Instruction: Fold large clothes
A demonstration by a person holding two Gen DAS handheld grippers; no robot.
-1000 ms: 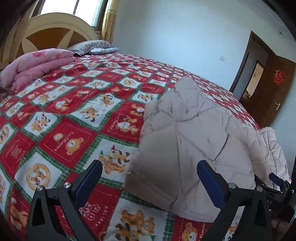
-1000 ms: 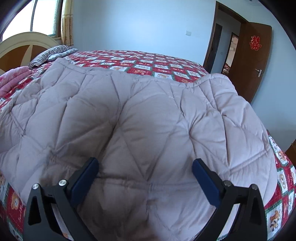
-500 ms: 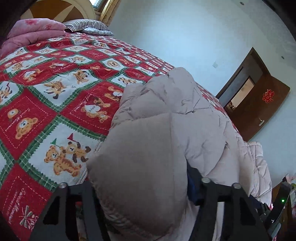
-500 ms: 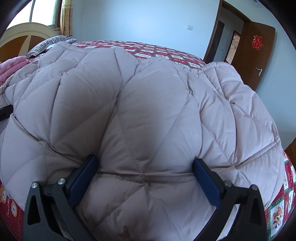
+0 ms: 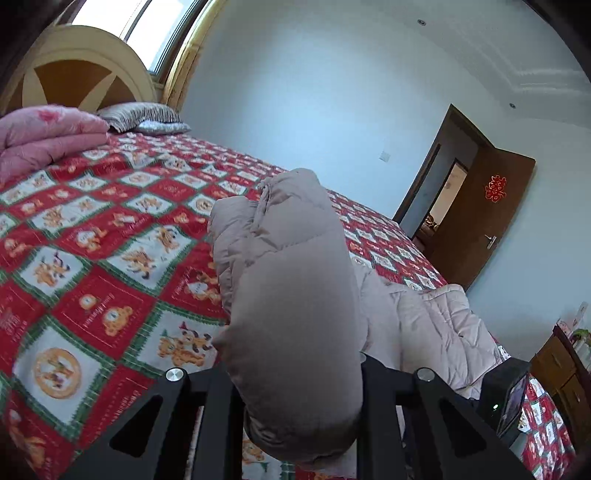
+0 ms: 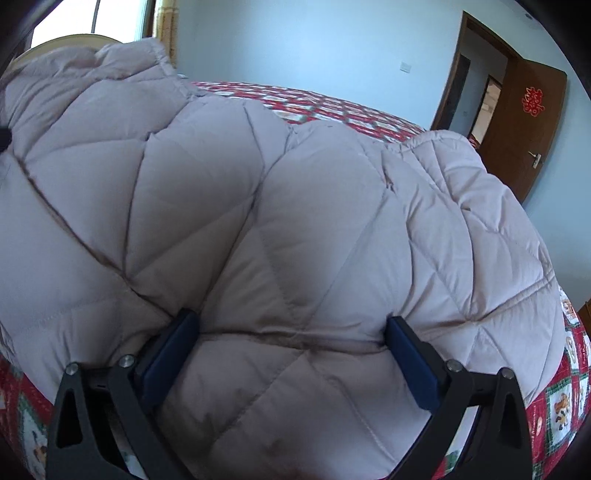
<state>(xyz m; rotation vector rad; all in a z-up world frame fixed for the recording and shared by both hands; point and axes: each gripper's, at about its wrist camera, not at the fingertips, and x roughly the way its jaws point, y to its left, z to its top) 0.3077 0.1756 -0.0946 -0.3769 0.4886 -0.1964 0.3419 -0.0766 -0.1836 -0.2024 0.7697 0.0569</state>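
A bed with a red-and-green cartoon-patterned cover (image 5: 110,236) and arched cream wooden headboard (image 5: 77,74) fills the pale blue-walled room (image 5: 314,110), bright window (image 5: 147,26) far left, open brown wooden door (image 5: 484,221) right.

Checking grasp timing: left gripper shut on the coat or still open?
Shut on it: the left gripper jaws have just been closing and now pinch a bunched fold of the quilted coat.

Both the left gripper (image 5: 295,373) and the right gripper (image 6: 291,354) have matte black angular fingers with triangular cut-outs and silver screws near the knuckles, and the right gripper's fingers carry dark blue pads (image 6: 412,363).
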